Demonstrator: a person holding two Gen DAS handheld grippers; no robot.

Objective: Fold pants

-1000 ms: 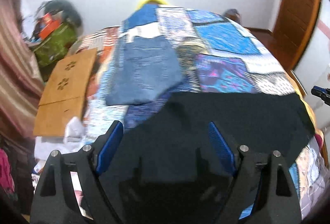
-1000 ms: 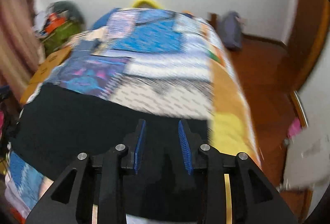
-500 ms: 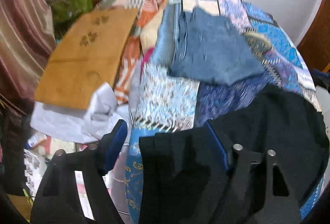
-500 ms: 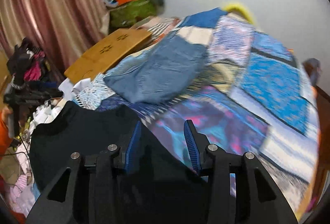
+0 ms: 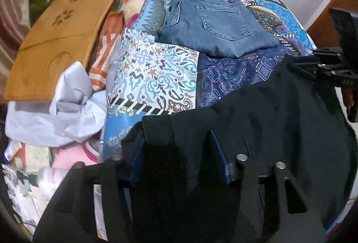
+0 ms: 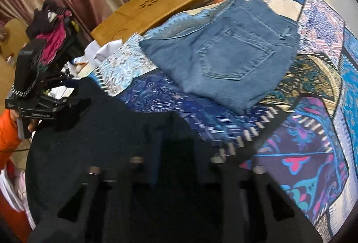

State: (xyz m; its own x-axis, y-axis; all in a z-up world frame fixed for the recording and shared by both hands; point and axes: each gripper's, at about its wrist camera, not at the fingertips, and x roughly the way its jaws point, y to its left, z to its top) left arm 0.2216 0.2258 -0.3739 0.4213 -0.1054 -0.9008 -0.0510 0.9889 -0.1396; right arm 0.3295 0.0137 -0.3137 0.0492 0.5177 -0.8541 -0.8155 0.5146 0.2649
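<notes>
Nearest, left gripper (image 5: 176,151): jaws part-open with a corner of the black pants (image 5: 279,113) between the blue pads, apparently gripped; right gripper (image 6: 176,153) is dark and blurred against that cloth, so I cannot tell how its jaws stand. Pants lie across the near edge of the patchwork bed (image 6: 308,137), folded jeans (image 6: 226,50) beyond, wooden board (image 5: 58,39) farther left. Risk, as I judge: corner slipping from so wide a grip, or uneven pull skewing the fold.

Left gripper (image 5: 176,153) jaws parted with fabric between, right gripper (image 6: 176,146) (blurred) likewise, both low
</notes>
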